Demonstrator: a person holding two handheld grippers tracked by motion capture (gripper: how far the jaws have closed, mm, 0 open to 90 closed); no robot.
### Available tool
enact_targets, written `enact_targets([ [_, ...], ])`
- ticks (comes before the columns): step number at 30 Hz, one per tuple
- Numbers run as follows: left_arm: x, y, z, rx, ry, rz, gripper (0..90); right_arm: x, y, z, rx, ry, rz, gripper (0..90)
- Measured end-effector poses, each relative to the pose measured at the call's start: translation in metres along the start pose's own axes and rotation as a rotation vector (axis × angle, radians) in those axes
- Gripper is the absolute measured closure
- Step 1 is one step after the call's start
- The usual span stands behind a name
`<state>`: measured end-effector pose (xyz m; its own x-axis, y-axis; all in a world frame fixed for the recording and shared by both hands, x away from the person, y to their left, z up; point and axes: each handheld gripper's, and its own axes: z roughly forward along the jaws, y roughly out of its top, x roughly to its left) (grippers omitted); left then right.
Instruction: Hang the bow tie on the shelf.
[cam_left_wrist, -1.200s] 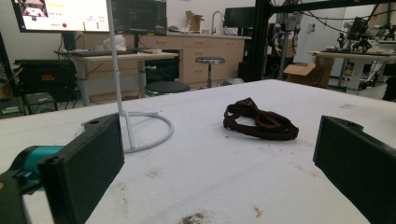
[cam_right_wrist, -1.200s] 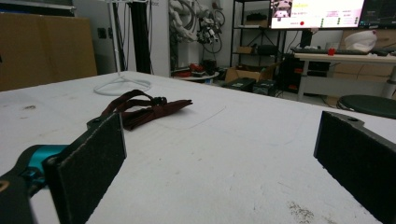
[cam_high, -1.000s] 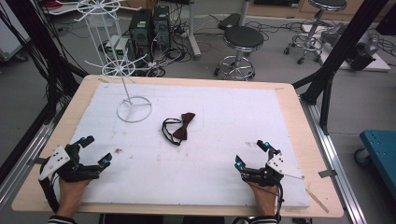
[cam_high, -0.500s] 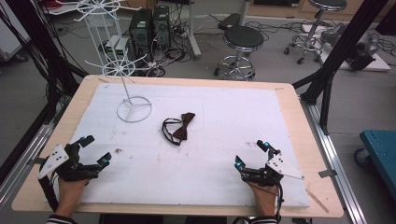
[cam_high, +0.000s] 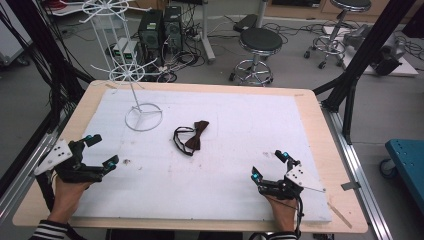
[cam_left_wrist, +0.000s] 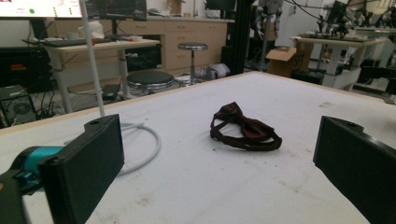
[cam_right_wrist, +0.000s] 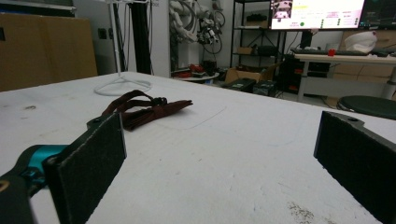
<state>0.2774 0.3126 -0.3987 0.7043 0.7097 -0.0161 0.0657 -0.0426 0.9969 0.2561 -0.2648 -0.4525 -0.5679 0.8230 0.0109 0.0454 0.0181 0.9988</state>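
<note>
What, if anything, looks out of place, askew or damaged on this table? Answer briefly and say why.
Nothing is damaged or spilled. The brown bow tie lies loose mid-table with its strap looped untidily, apart from the white wire stand, which is upright. The white mat shows small dark specks. Both grippers rest open, empty.

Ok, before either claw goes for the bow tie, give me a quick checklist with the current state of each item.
1. Left claw open: ok, jaws wide apart.
2. Right claw open: ok, jaws wide apart.
3. Both claws free of load: ok, nothing between the jaws.
4. Dark brown fabric bow tie with its strap lying free on the white foam mat: ok, nothing on it.
5. White wire display stand apart from the bow tie: ok, its ring base sits beside it, not touching.
6. Strap loop free of tangles: cannot tell.
</note>
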Motion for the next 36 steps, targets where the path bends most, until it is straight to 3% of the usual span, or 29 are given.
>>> enact_targets([
  [3,-0.001,0.013,0.008,0.026,-0.035,0.001,2.2,0.000,0.000,0.000,0.000,0.000,-0.001,1.6],
  [8,-0.005,0.030,0.020,0.081,-0.073,0.052,2.2,0.000,0.000,0.000,0.000,0.000,-0.001,1.6],
  [13,-0.006,0.046,0.033,0.108,-0.120,0.061,2.2,0.000,0.000,0.000,-0.002,0.000,-0.003,1.6],
  [21,-0.008,0.064,0.054,0.176,-0.190,0.055,2.2,0.000,0.000,0.000,-0.005,0.001,-0.004,1.6],
  [28,-0.010,0.079,0.080,0.252,-0.241,0.084,2.2,0.000,0.000,0.000,-0.005,0.001,-0.001,1.6],
  [31,-0.013,0.083,0.093,0.283,-0.265,0.078,2.2,0.000,0.000,0.000,-0.006,0.002,-0.002,1.6],
  [36,-0.016,0.091,0.114,0.335,-0.296,0.108,2.2,0.000,0.000,0.000,-0.004,0.002,0.001,1.6],
])
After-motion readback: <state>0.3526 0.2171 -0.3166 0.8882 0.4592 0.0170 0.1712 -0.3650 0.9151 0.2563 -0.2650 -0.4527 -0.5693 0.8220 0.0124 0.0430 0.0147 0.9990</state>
